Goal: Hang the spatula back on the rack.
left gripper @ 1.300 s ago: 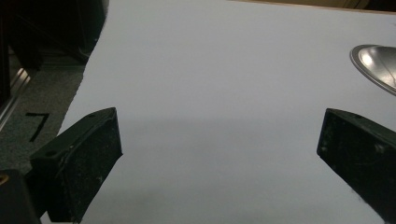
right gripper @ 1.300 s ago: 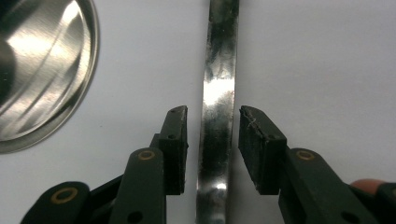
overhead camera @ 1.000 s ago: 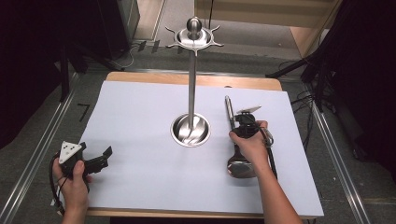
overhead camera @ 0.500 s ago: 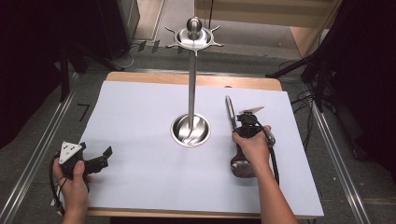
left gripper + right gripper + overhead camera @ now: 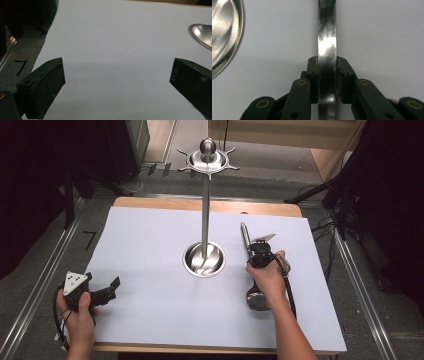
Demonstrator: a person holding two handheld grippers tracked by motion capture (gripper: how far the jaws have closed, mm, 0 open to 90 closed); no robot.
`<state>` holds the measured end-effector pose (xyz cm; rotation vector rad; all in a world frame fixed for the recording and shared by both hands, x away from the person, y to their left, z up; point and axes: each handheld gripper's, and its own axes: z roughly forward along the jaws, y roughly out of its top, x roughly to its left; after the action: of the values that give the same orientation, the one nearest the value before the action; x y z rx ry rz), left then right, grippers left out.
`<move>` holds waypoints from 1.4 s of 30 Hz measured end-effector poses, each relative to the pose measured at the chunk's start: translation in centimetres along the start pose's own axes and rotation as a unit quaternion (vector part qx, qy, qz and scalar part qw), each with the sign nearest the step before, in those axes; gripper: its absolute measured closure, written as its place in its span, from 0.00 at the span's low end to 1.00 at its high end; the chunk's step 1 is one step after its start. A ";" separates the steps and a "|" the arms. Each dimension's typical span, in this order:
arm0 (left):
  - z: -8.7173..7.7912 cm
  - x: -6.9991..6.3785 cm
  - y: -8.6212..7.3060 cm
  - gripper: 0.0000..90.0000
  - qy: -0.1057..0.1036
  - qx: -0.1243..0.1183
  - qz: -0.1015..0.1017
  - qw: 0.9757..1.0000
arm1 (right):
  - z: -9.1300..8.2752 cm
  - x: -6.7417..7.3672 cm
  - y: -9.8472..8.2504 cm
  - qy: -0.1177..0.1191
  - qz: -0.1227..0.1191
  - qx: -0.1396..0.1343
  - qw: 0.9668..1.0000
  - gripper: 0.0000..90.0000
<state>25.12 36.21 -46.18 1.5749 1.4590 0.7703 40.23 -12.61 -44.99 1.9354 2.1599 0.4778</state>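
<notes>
— Right tool [image 5: 327, 75] clamped on ladle handle [image 5: 326, 37], flat on counter [image 5: 150, 245] beside stand [image 5: 205, 215]?
— Yes, jaws just closing onto it. Left tool [image 5: 117, 80] wide, empty. Lifting and hanging likely left.

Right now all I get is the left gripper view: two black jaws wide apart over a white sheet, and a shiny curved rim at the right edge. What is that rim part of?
Observer: It is the dish-shaped foot of a tall steel stand with hooks round its top.
Operator: Is anything hanging on the hooks?
Observer: No, they are bare. A steel utensil lies flat on the white sheet, to the right of the stand.
Operator: And the other hand, what is it doing?
Observer: The right gripper has just been closing its jaws, and they now clamp the utensil's handle between them.
</notes>
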 end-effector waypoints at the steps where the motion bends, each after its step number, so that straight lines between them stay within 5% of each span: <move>1: 0.0 0.0 0.0 0.01 0.000 0.000 0.000 1.000 | 0.0 0.0 0.0 0.000 0.000 0.000 1.000 0.84; 10: 0.0 0.0 0.0 0.01 0.000 0.000 -0.001 1.000 | -0.1 0.0 -0.1 0.001 -0.005 -0.004 1.000 0.85; 24: 0.0 0.1 0.0 0.01 -0.001 -0.001 -0.002 1.000 | -1.3 -0.5 -1.8 0.027 -0.019 -0.076 0.997 0.85; 36: 0.0 0.1 0.0 0.01 -0.001 -0.001 -0.003 1.000 | -2.7 -1.6 -3.2 0.087 -0.019 -0.142 0.986 0.85; 42: -0.1 0.2 0.0 0.01 -0.001 -0.003 -0.006 1.000 | -4.2 -1.8 -4.2 0.102 -0.025 -0.194 0.975 0.85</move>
<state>25.09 36.37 -46.17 1.5602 1.4617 0.7642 35.04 -15.23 -42.82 1.6745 2.0301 1.0411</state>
